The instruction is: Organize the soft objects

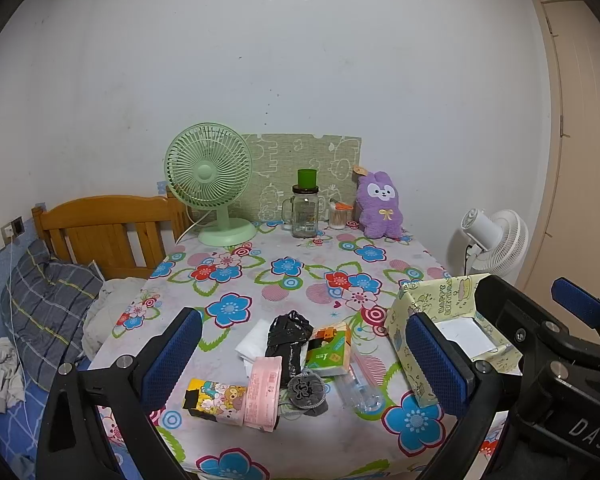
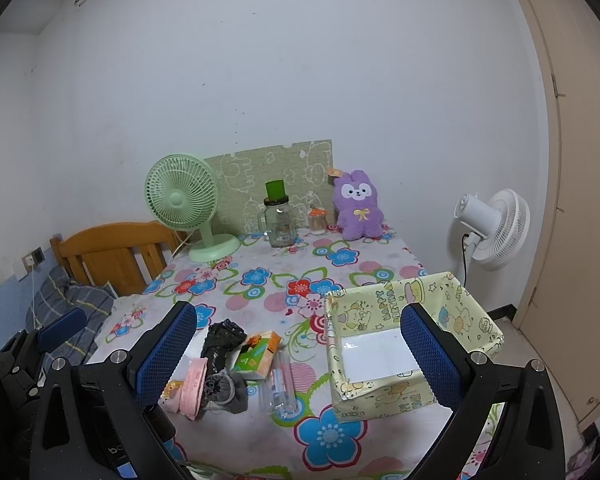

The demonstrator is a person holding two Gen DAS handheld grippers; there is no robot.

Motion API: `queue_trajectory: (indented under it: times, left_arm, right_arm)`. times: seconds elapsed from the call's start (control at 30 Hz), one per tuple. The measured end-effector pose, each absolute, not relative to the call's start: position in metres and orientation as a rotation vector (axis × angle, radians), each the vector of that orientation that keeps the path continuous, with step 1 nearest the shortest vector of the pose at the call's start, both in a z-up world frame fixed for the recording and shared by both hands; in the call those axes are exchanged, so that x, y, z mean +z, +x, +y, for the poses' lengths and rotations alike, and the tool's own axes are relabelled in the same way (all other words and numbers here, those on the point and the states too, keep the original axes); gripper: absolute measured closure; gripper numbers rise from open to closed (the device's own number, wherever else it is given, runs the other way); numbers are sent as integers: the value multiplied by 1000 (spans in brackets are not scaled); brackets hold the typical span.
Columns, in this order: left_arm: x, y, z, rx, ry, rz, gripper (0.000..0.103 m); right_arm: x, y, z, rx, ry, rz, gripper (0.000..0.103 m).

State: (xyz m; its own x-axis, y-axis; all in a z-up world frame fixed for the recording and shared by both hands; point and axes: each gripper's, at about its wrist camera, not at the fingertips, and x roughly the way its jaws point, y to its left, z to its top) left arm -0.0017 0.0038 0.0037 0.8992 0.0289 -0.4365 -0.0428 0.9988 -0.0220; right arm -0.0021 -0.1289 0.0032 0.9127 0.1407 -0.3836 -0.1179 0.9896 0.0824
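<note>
Purple plush toy (image 1: 380, 206), floral tablecloth (image 1: 300, 280), yellow box (image 2: 380, 400).

Between the left tongs: 1 black bag (image 1: 289, 336), 1 grey sock (image 1: 309, 392), 3 packets; right of them, 1 box (image 2: 412, 344); beyond, 2 fans, 1 plush (image 1: 380, 206).

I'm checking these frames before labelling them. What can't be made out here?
- Left wrist view: the yellow box interior is partly hidden by the right gripper.
- Both views: print on the pink packet and green tissue pack is too small to read.
- Right wrist view: the left gripper is cut off at the edge.
- The grey fabric item is too bunched to identify.
</note>
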Motion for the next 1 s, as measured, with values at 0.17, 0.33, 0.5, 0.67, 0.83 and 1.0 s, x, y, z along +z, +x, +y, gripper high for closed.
queue_trajectory:
  times: [0.17, 0.33, 0.5, 0.67, 0.83, 1.0]
  left_arm:
    - [4, -1, 3, 37, -32, 451, 1]
    - [3, -2, 3, 38, -31, 451, 1]
    - [3, -2, 3, 38, -32, 450, 1]
    - [3, -2, 4, 37, -31, 450, 1]
    - [3, -2, 3, 37, -32, 448, 2]
    - [6, 2, 1, 37, -37, 450, 3]
  right_arm:
    - [4, -2, -129, 134, 58, 399, 0]
    - [5, -2, -130, 133, 59, 397, 0]
    - [4, -2, -130, 132, 57, 395, 0]
    - [4, -2, -130, 134, 60, 393, 0]
    - [6, 1, -130, 132, 66, 395, 0]
    - [7, 8, -125, 133, 64, 402, 0]
